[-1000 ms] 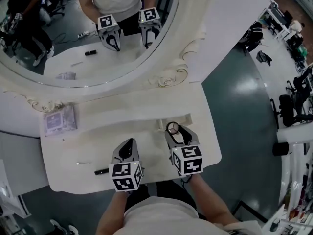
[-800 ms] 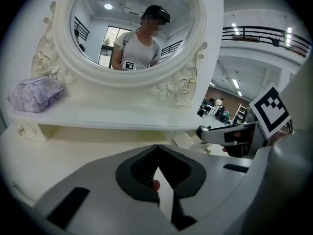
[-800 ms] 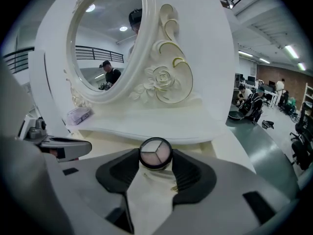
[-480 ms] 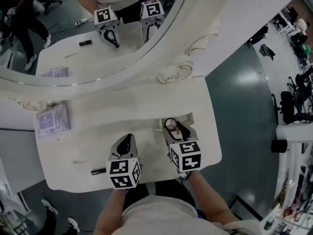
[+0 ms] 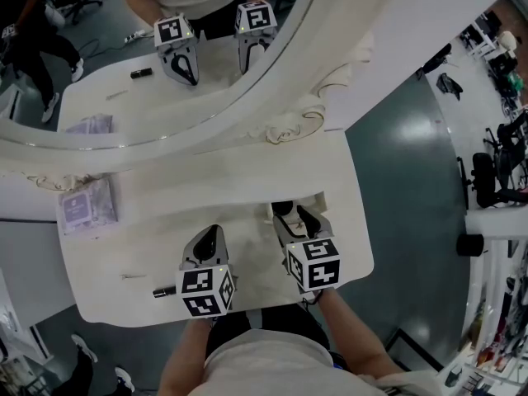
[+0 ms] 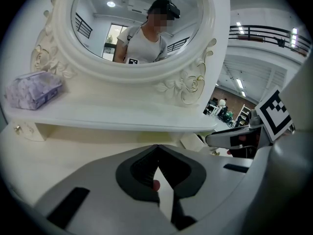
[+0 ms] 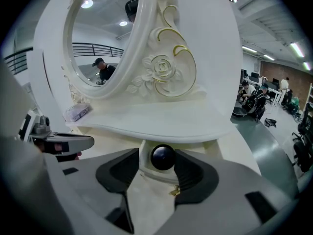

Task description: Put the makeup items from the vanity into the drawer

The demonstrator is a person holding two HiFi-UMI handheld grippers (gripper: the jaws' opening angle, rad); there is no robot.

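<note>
Right gripper [image 7: 159, 159] clamped on round black item [image 7: 162, 155] | left gripper [image 6: 157, 150] closed, empty | black tube [image 5: 164, 291] just left of it

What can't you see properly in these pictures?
- Head view: the small dark stick on the table is too small to identify.
- Right gripper view: it is unclear whether the right gripper pinches the round black thing; the jaws hide its sides.
- Head view: the purple packet has print too small to read.

Left claw [image 5: 212, 233] and right claw [image 5: 290, 214] are grey plastic, black-lined
</note>
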